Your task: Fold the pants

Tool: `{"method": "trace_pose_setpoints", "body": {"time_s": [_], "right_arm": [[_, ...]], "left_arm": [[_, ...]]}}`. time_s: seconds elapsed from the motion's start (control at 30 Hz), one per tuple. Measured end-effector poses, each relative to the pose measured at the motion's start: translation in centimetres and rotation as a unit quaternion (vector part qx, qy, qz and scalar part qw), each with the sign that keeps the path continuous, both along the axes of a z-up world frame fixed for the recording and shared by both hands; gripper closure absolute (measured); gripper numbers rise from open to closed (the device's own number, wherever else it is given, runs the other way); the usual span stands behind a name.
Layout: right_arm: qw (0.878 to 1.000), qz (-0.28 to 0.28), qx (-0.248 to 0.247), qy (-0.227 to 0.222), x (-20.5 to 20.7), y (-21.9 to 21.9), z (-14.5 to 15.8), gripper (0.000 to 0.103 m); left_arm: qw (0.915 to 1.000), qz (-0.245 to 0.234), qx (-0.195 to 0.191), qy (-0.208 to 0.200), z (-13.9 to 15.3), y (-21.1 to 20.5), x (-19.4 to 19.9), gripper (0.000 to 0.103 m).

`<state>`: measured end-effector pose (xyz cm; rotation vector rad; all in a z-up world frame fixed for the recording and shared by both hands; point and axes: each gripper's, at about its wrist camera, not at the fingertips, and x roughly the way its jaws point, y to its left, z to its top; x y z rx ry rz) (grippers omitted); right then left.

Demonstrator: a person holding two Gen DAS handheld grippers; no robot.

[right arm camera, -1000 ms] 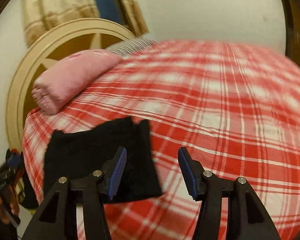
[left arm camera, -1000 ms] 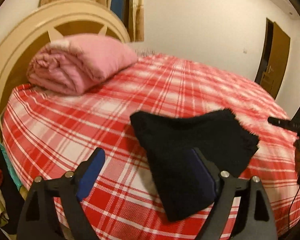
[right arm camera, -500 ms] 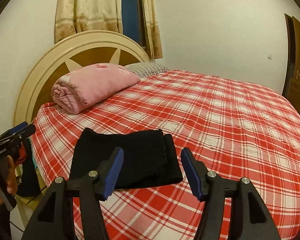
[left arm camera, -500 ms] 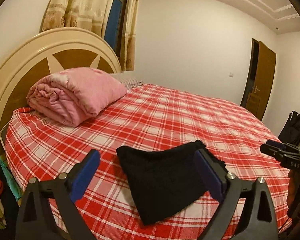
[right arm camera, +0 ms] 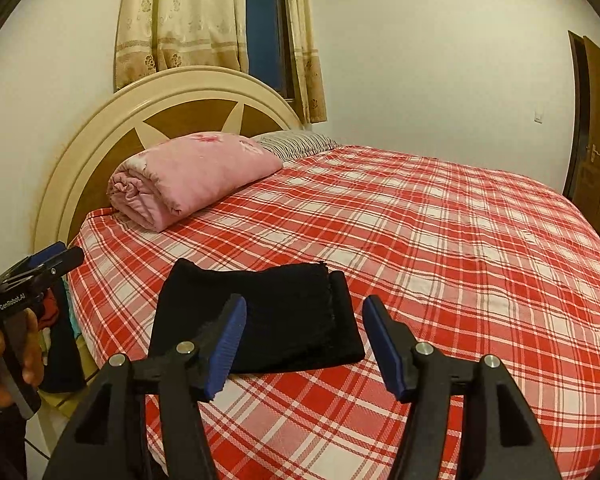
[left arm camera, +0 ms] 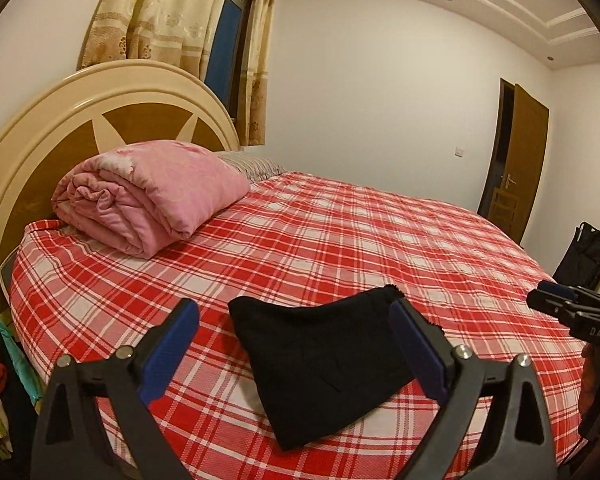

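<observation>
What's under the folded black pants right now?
The black pants lie flat on the red plaid bedsheet, near its front edge. Only plaid shows around them; whatever is directly beneath is covered. Both claws, left and right, are open and off the cloth.

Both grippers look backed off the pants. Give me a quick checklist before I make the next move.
1. Left hand-held gripper open and empty: ok.
2. Right hand-held gripper open and empty: ok.
3. Pants folded into a compact stack: ok.
4. Pants resting fully on the bed, not over the edge: ok.
5. Pink blanket apart from the pants: ok.
6. Layers underneath lying flat: cannot tell.
</observation>
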<state>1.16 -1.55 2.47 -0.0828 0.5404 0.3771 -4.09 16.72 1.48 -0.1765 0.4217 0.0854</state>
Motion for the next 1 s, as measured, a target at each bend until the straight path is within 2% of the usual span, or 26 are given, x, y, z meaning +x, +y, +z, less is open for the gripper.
{"method": "trace_pose_setpoints", "body": {"time_s": [1.0], "right_arm": [[1.0, 0.006, 0.007, -0.003, -0.8, -0.1, -0.4, 0.041]], "left_arm": [[0.9997, -0.01, 0.018, 0.012, 0.1, -1.2, 0.3, 0.002]]}}
